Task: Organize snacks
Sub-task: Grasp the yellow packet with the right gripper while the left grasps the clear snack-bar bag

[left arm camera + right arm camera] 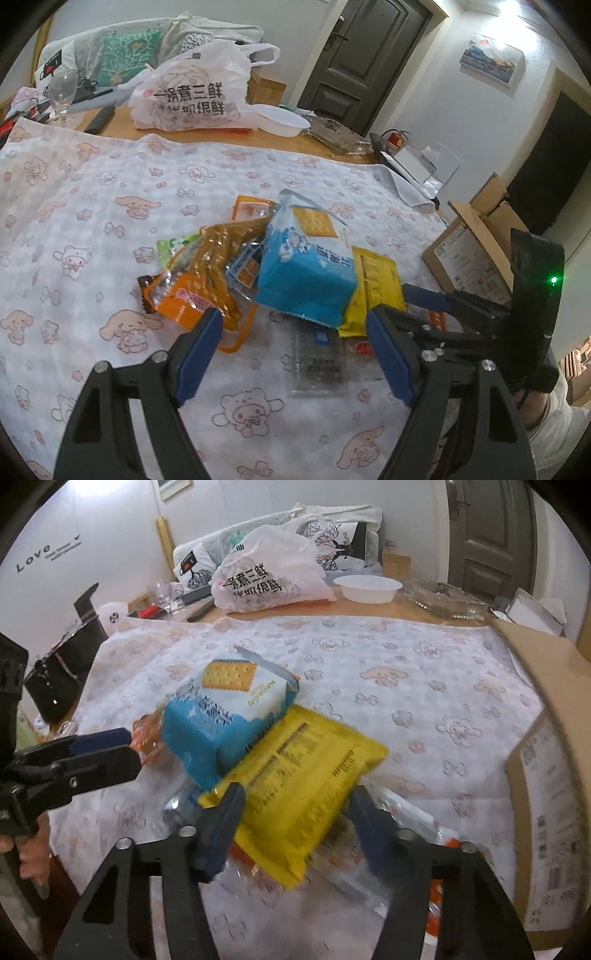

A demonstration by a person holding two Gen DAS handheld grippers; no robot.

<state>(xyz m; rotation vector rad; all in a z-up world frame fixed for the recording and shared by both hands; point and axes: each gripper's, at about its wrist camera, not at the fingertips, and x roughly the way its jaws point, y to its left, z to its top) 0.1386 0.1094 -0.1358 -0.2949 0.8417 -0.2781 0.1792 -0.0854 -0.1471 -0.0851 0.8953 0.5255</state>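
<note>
The blue cracker pack (221, 720) looks light but crushable – best taken across its flat sides – and lies ahead of both sets of jaws on the bench (92, 192). The yellow packet (306, 794), thin and crinkly, sits between the right gripper's (295, 819) jaws, which bracket its edges; whether they pinch is unclear. The left gripper (295, 347) stands apart, empty.

Blue/white cracker pack (221, 720) w/ tan biscuit pic; yellow packet (306, 794), dark print; orange snack bag (192, 288); cloth (110, 206) white w/ pink cartoon animals (bows too).
</note>
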